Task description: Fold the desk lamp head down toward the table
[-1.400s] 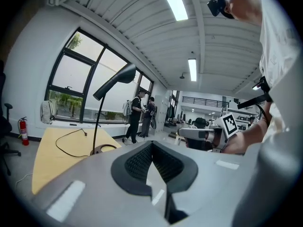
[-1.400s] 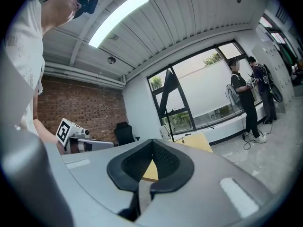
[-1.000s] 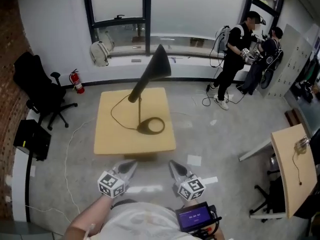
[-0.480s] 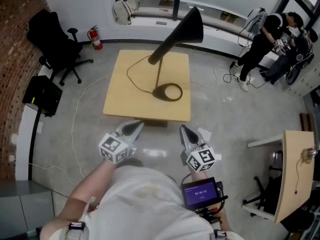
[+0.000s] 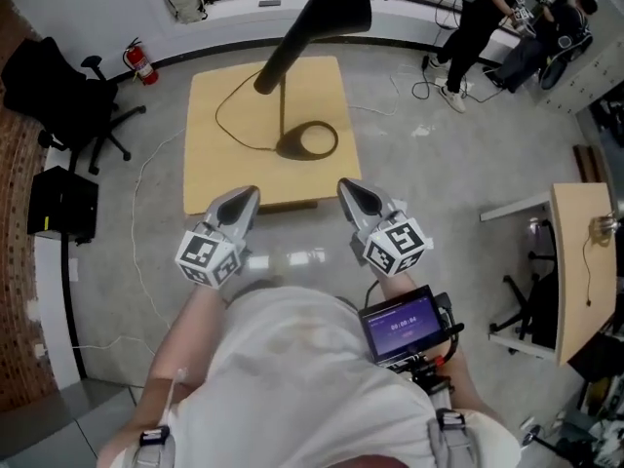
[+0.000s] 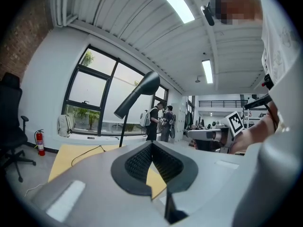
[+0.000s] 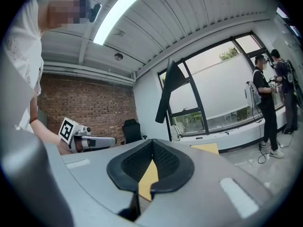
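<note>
- Table: square, light wood, standing on a grey floor directly ahead of the person.
- Desk lamp: stands on the table's far half, right of centre. Its black cone head is raised high on a slanted arm, well clear of the tabletop, and is not folded down.
- Left gripper: held at the table's near edge, pointing toward the lamp. Jaws closed together, nothing between them.
- Right gripper: held alongside, by the table's near right corner. Jaws likewise closed and empty. Neither gripper touches the lamp.
- Base: black ring lying flat on the tabletop.
- Cord: thin and black, looping across the tabletop left of the post.
</note>
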